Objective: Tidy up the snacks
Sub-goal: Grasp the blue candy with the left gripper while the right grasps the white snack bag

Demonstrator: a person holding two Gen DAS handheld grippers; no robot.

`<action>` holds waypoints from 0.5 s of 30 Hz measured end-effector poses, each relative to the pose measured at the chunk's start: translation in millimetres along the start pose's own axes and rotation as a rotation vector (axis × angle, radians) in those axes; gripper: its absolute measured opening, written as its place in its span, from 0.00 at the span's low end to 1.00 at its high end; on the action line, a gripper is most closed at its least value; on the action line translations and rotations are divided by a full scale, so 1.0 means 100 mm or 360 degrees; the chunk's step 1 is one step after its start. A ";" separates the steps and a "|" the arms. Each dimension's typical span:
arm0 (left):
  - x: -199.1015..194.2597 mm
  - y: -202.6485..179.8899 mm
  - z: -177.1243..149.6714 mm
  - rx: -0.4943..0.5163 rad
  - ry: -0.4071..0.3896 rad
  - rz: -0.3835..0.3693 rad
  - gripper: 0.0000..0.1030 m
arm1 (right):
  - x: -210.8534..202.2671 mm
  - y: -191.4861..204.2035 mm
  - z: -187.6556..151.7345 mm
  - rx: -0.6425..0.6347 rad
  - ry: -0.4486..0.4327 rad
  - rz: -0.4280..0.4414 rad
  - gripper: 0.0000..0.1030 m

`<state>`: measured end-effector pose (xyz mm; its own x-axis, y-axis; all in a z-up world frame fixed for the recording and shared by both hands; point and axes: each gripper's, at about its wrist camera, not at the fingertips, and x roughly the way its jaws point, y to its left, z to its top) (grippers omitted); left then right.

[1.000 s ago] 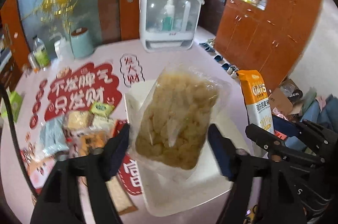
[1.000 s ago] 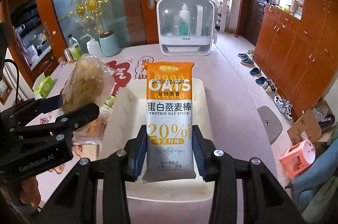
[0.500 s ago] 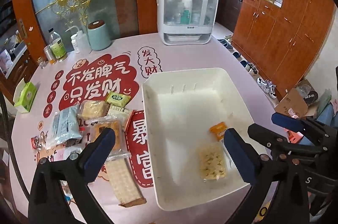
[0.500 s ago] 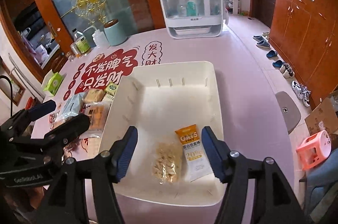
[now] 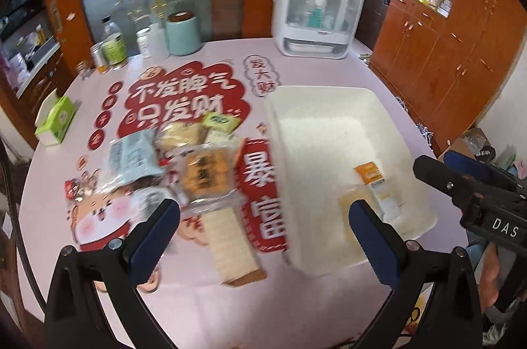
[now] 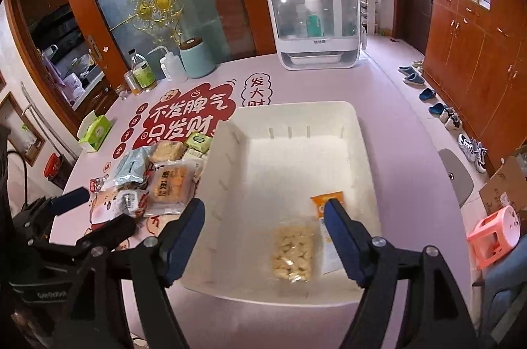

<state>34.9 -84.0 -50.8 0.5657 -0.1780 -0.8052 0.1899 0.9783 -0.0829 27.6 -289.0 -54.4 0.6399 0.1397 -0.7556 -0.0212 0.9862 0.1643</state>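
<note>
Change: a second ago the left tool (image 5: pixel 263 228) held a clear bag of pale snacks (image 6: pixel 292 253) and the right tool (image 6: pixel 263 237) gripped an orange and white oat bar packet (image 6: pixel 327 230); both packs now lie in the white bin (image 6: pixel 290 118), and the left tool has swung away to the side, over the loose pile.
Counter (image 6: pixel 395 105): pink surface with a large red sticker of white characters (image 5: pixel 184 98).
Cabinet (image 6: pixel 314 19): white box with a clear front at the far edge of the counter, bottles inside.
White bin: rectangular, on the right part of the counter, just beside the loose pile.
Left tool: jaws spread wide, nothing between them; below it lie the pile and a long cracker pack (image 5: pixel 232 242). The left view is blurred.
Right tool: jaws have just been opening and stand wide apart over the near end of the bin, pressing on nothing.
Loose pile (image 6: pixel 158 181): several wrapped snacks on the counter left of the bin, among them an orange pastry pack (image 6: pixel 169 186), a pale blue pouch (image 6: pixel 130 166) and a small green packet (image 6: pixel 198 140).
Clear bag of pale snacks: flat on the bin floor near its front wall.
Oat bar packet: flat on the bin floor just right of the clear bag, partly hidden by the right tool's finger.
Tissue box (image 6: pixel 95 131): green, near the counter's left edge.
</note>
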 end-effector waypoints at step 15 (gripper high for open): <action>-0.32 2.16 -0.39 -0.0402 0.0054 0.0374 0.99 | 0.13 1.49 0.02 -0.0129 -0.0169 0.0138 0.75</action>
<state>26.1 137.6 -65.7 0.5427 0.0547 -0.8382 -0.1495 0.9882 -0.0323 34.0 -140.8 -38.2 0.7106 0.2184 -0.6688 -0.1391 0.9754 0.1708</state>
